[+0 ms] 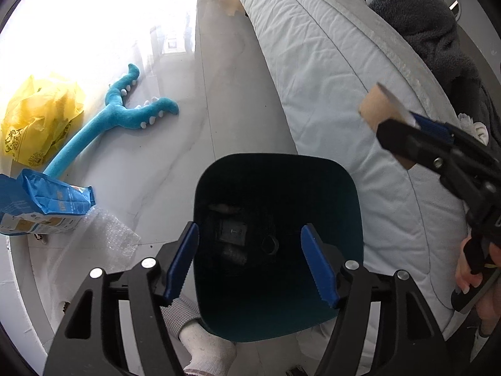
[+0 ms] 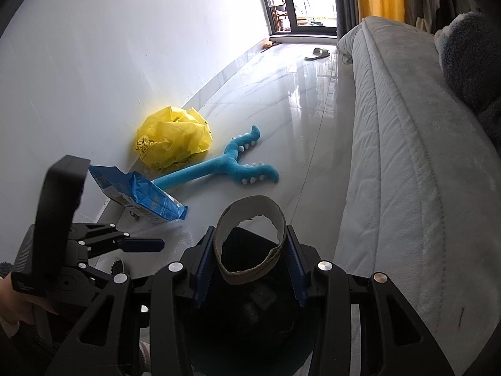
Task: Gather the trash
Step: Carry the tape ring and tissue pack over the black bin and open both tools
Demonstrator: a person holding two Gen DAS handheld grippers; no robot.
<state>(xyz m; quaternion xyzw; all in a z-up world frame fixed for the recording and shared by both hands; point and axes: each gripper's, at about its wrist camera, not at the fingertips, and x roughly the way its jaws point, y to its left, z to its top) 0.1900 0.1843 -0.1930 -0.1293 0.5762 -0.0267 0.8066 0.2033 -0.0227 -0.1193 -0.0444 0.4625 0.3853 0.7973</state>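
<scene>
The right claw [image 2: 250, 250] gripped a cardboard tube [image 2: 250, 241], its open end facing forward. The dark bin [image 1: 275, 219] lay directly beneath. The left claw [image 1: 250, 260] hung wide and empty over it.

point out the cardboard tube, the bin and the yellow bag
cardboard tube [image 2: 250, 238]: right wrist view, on its front rim between the tongs
bin [image 1: 313, 172]: left wrist view, on its far inner wall
yellow bag [image 2: 175, 139]: right wrist view, middle of the crumpled plastic
</scene>
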